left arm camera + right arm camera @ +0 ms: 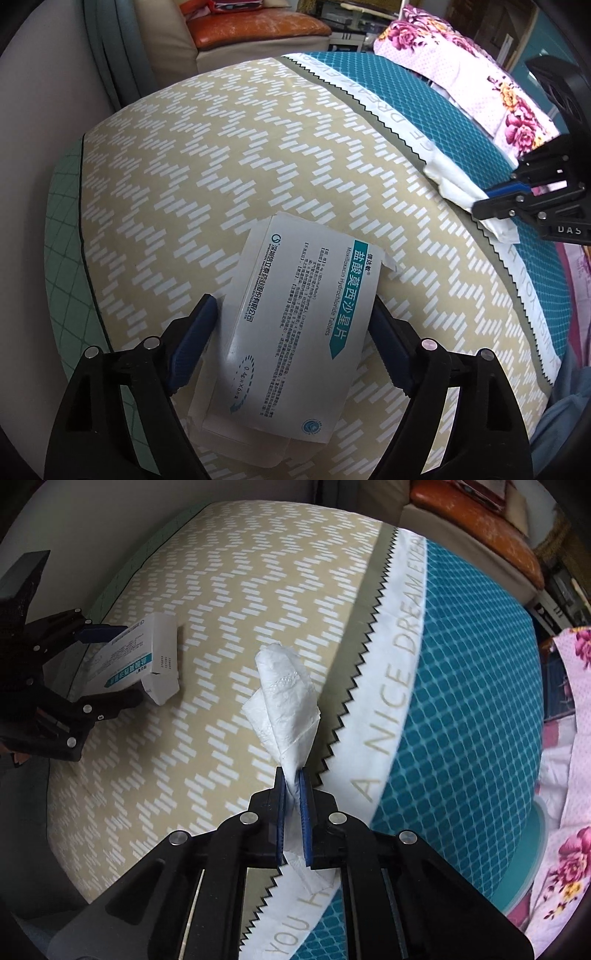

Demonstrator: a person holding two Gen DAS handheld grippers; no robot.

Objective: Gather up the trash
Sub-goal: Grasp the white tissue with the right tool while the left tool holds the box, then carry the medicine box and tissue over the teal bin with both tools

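1. This is a home, most likely a bedroom.
2. A big bed sheet (pixel 221 155) with tan and white zigzags and a blue part fills the near space.
3. A pink flower blanket (pixel 480 85) lies at the far right.
4. An orange seat cushion (pixel 255 29) sits far behind.
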